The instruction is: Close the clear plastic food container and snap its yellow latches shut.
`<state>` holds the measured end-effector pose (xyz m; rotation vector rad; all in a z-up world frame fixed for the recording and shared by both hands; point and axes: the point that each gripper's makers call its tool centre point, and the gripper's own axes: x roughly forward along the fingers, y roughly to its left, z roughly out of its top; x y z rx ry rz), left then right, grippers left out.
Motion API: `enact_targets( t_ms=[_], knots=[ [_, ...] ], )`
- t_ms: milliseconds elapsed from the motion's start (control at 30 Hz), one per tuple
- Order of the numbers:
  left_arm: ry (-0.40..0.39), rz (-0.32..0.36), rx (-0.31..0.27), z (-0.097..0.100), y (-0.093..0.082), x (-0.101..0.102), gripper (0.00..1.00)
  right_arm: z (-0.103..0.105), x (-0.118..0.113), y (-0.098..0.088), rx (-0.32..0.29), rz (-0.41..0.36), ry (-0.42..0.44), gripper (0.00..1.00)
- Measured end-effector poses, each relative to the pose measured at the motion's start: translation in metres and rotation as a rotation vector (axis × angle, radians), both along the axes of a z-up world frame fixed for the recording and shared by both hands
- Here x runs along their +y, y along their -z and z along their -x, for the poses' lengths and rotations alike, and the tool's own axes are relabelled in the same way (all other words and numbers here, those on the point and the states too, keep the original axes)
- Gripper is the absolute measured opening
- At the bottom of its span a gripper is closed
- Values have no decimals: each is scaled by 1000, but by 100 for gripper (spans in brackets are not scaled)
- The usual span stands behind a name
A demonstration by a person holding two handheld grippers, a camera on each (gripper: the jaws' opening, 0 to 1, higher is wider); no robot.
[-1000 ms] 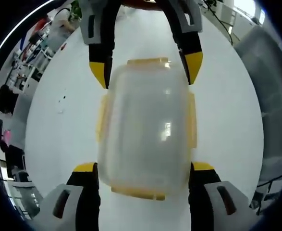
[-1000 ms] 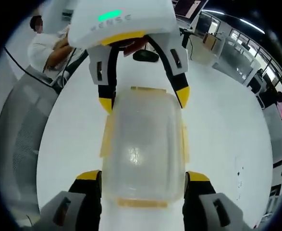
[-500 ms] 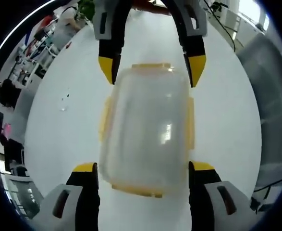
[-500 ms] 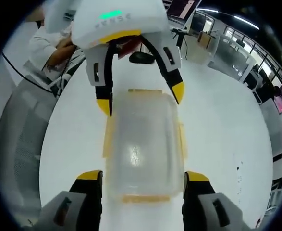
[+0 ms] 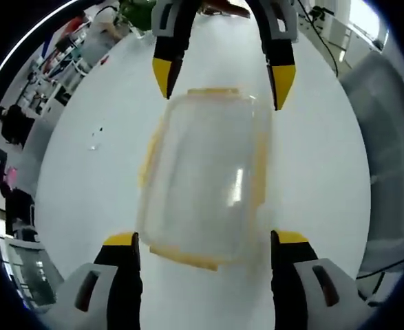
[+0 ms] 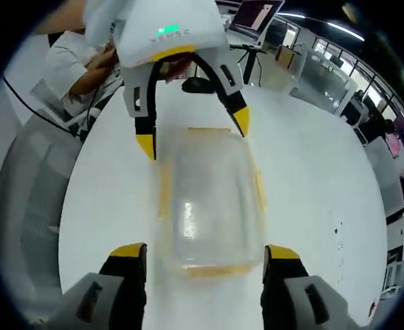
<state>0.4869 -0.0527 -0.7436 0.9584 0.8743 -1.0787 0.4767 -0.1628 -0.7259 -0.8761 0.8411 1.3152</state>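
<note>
My white table (image 5: pixel 84 206) carries the clear container (image 5: pixel 205 179) at centre frame; a dark mouse (image 6: pixel 196 84) lies near the top.

Open-plan office or lab — round white table (image 6: pixel 312 185), laptop (image 6: pixel 255 15), grey mesh chair (image 6: pixel 29 185), glass partitions (image 6: pixel 332 51)

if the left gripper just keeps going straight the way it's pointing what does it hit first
Most likely the clear container on the white table: it lies straight ahead between the left gripper's open jaws. Beyond it, the right gripper faces back from the far end. Whether the jaws would straddle or strike it is hard to judge.
</note>
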Motion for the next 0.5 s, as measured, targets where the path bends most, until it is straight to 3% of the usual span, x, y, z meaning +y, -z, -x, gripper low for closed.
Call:
enact_targets(
  t_ms=[400,500],
  knots=[
    [-42,22,-4,17,-5,3,76,18,-19,-4,-19,-4,51,66],
    [-82,56,-9,20,-7,2,75,23,-20,-5,-15,-25,78,67]
  ],
)
